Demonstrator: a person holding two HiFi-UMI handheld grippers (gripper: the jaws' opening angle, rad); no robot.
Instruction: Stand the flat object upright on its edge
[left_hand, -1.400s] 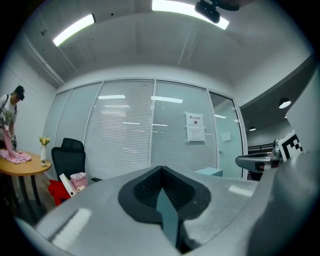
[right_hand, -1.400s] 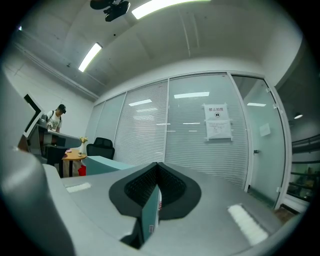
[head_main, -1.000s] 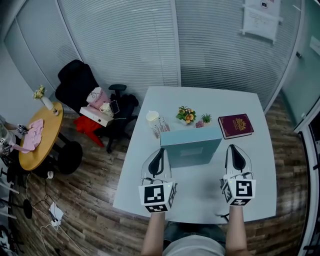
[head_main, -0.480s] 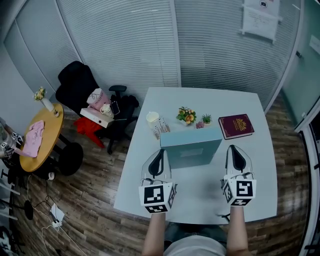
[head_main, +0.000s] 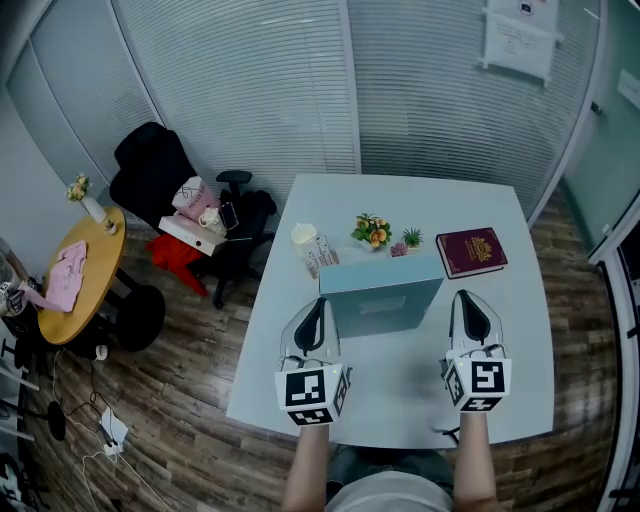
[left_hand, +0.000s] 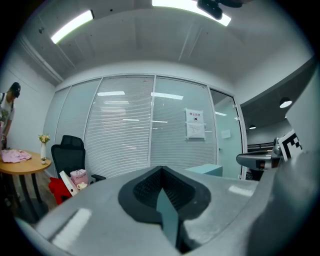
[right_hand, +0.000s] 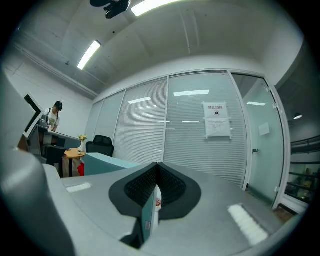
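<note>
The teal flat object (head_main: 382, 292) seems already upright on the bench (head_main: 400, 385), between the left gripper (head_main: 317, 308) and right gripper (head_main: 470, 300), whose jaws are pinched together on nothing, so apparently little remains.

The teal flat box (head_main: 382, 290) stands upright on its edge.

No words can be read. The paper sign (head_main: 520, 38) on the glass wall has print too small. The red book (head_main: 472, 250) and the teal box (head_main: 380, 290) show only blurry marks.
</note>
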